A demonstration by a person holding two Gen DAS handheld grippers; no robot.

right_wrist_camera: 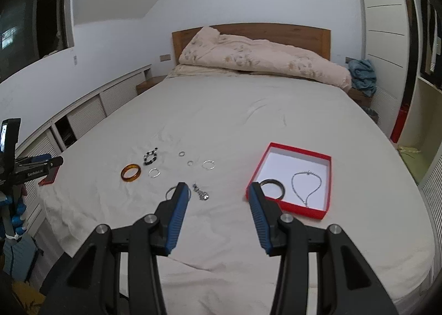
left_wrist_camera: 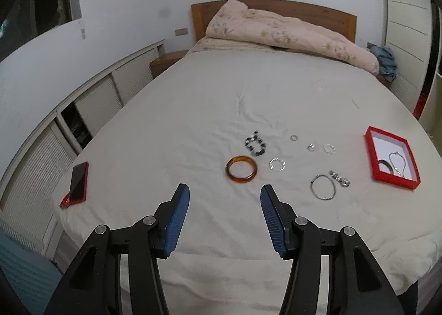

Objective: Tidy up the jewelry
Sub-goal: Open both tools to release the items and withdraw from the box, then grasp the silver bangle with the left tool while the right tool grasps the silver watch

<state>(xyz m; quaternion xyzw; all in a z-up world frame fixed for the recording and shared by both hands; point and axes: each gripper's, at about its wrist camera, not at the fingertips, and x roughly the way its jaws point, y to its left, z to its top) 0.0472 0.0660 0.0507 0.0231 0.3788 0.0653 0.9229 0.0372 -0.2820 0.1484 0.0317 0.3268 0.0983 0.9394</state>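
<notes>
The amber bangle (left_wrist_camera: 242, 173) lies on the bed sheet (left_wrist_camera: 193, 121), well left of the red box (left_wrist_camera: 371, 174), with small rings (left_wrist_camera: 277, 164) and chains between them. Both the left gripper (left_wrist_camera: 225, 196) and the right gripper (right_wrist_camera: 218, 193) hover with jaws spread, holding nothing. Likely risk — thin rings sinking into soft fabric, so the pads pinch cloth instead.

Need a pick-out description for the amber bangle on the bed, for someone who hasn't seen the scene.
Start at the white bedsheet, where loose jewelry lies scattered left of the red shallow box. The translucent amber-brown bangle is the leftmost piece of that scatter, just in front of the black-and-white beaded bracelet. It is the only thick, orange-brown ring; its neighbours are thin silver or beaded.
</notes>
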